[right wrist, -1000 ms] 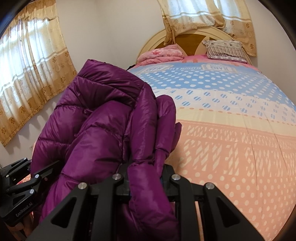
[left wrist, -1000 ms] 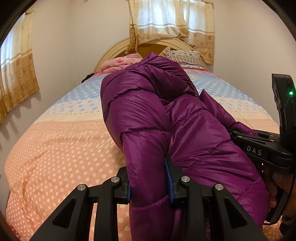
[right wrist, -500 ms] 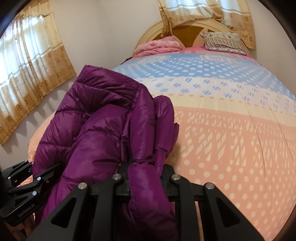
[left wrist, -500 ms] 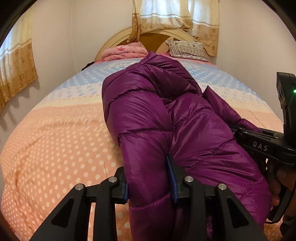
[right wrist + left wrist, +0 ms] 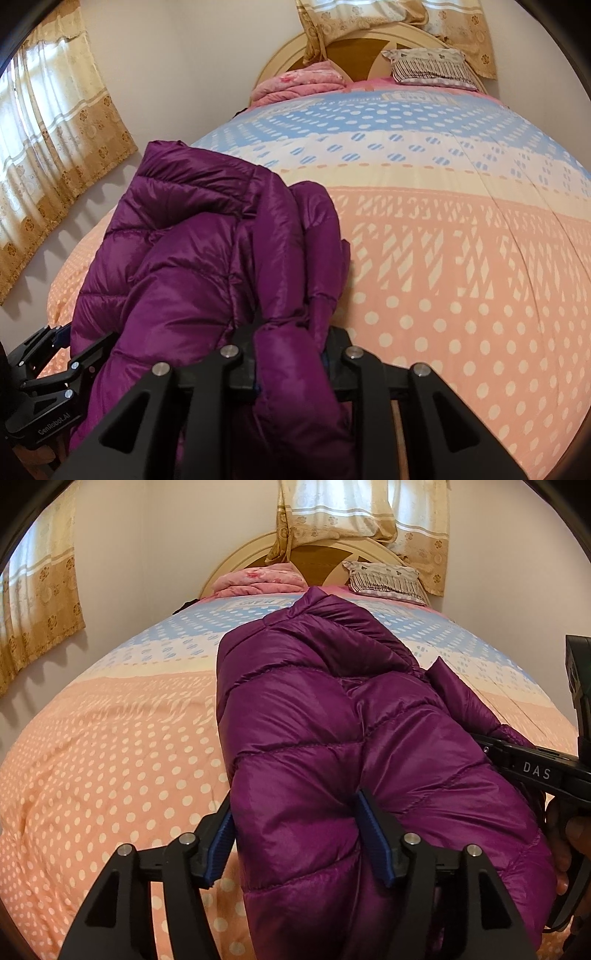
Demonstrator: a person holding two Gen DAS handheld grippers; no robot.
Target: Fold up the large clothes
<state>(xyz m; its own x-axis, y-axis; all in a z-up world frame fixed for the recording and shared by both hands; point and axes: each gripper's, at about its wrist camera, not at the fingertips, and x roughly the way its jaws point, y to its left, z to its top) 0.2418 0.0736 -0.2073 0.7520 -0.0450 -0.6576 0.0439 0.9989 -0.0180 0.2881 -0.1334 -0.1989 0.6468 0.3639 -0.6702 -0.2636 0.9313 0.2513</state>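
Note:
A purple puffer jacket (image 5: 332,738) lies bunched and folded over the near part of the bed (image 5: 110,746). My left gripper (image 5: 295,834) has its blue-padded jaws spread wider around a thick fold of the jacket's near edge, loosely touching it. My right gripper (image 5: 291,365) is shut on another fold of the same jacket (image 5: 192,266) at its right side. Each gripper shows in the other's view, the right one (image 5: 535,771) at the jacket's right and the left one (image 5: 48,362) at its left.
The bed has a peach, cream and blue dotted quilt (image 5: 461,258). A pink folded blanket (image 5: 258,581) and a fringed pillow (image 5: 384,579) lie by the headboard. Curtains (image 5: 55,147) hang on the left wall and behind the headboard. A hand (image 5: 569,834) holds the right gripper.
Both grippers have lowered the jacket toward the bed and moved forward. The left gripper's jaws have spread wider around the fold. The right gripper stays clamped.

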